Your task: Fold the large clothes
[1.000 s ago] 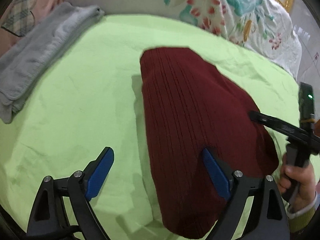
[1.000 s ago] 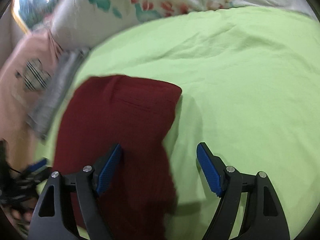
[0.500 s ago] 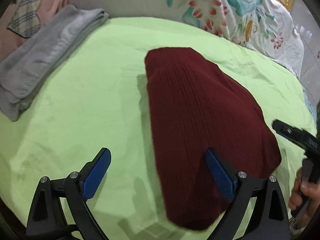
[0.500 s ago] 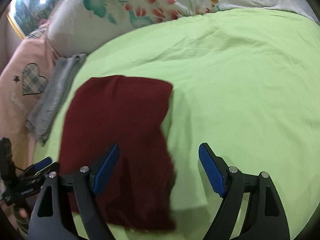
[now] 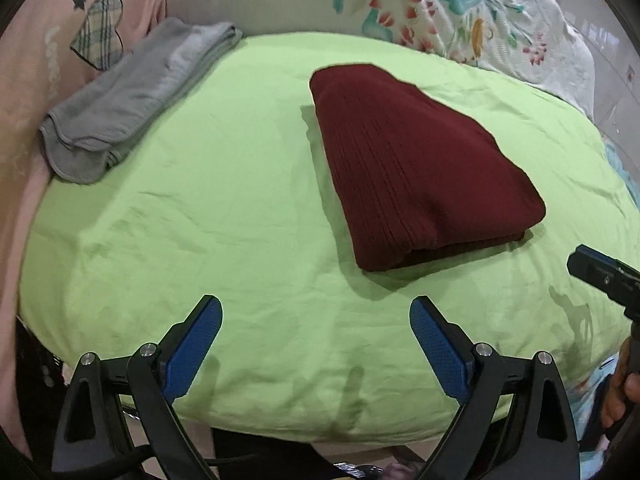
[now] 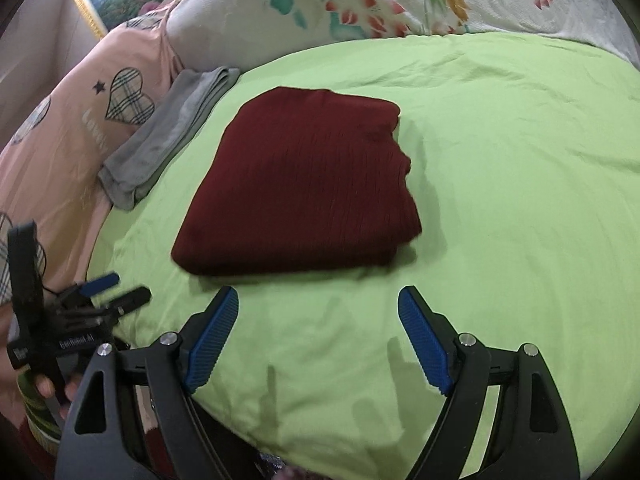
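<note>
A dark red ribbed knit garment (image 5: 416,164) lies folded into a flat rectangle on the light green sheet (image 5: 224,184); it also shows in the right wrist view (image 6: 304,188). My left gripper (image 5: 316,316) is open and empty, above the sheet short of the garment's near edge. My right gripper (image 6: 318,304) is open and empty, just short of the garment's near edge. The left gripper appears in the right wrist view (image 6: 108,292) at the lower left, and part of the right one shows in the left wrist view (image 5: 600,276) at the right edge.
A folded grey garment (image 5: 132,96) lies at the sheet's far left edge, beside a pink pillow with a plaid heart (image 5: 100,36). A white floral quilt (image 5: 420,8) lies bunched along the back. The bed's near edge (image 5: 320,428) is just in front of my grippers.
Both grippers have pulled back toward the near edge of the bed, away from the red garment, which lay between their fingers before. The garment now lies flat and folded.
</note>
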The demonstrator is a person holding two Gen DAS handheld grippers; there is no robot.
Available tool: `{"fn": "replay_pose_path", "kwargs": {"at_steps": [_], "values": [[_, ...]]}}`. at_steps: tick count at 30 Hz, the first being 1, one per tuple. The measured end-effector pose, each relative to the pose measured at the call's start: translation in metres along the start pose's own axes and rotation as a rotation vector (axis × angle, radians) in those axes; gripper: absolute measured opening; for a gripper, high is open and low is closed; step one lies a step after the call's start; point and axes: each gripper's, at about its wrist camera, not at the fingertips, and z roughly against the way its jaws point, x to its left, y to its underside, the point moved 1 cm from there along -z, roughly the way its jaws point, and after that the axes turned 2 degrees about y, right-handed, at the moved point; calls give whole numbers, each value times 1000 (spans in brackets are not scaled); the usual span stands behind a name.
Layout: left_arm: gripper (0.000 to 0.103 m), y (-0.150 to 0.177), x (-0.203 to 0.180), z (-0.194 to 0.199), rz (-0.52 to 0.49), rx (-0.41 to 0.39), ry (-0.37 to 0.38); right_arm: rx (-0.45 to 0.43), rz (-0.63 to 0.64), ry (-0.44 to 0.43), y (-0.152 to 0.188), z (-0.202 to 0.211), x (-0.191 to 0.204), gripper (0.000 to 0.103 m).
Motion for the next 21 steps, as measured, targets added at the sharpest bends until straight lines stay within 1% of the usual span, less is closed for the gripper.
{"fn": "replay_pose_path", "kwargs": {"at_steps": [2, 5, 9, 12, 13, 14, 15, 16, 18, 21], "values": [[96, 3, 0, 10, -7, -17, -9, 3, 15, 1, 3, 6, 3, 83], [96, -2, -2, 20, -22, -35, -15, -5, 41, 4, 2, 16, 6, 83], [96, -11, -11, 42, -82, -87, -71, -35, 96, 2, -8, 32, 15, 84], [96, -22, -14, 48, -109, -108, -87, -58, 120, -16, -16, 40, 20, 87], [96, -24, -15, 48, -114, -110, -91, -65, 124, -23, -18, 40, 22, 88], [96, -26, -16, 47, -118, -110, -93, -69, 126, -26, -19, 40, 22, 93], [96, -28, -17, 44, -123, -109, -95, -71, 130, -20, -20, 37, 22, 100], [96, -29, -19, 39, -127, -101, -101, -71, 132, -14, -20, 33, 21, 103], [96, -31, -22, 24, -131, -73, -112, -47, 130, -6, -18, 21, 19, 103], [96, -31, -26, 6, -132, -35, -108, -12, 119, -7, -16, 6, 14, 103]]}}
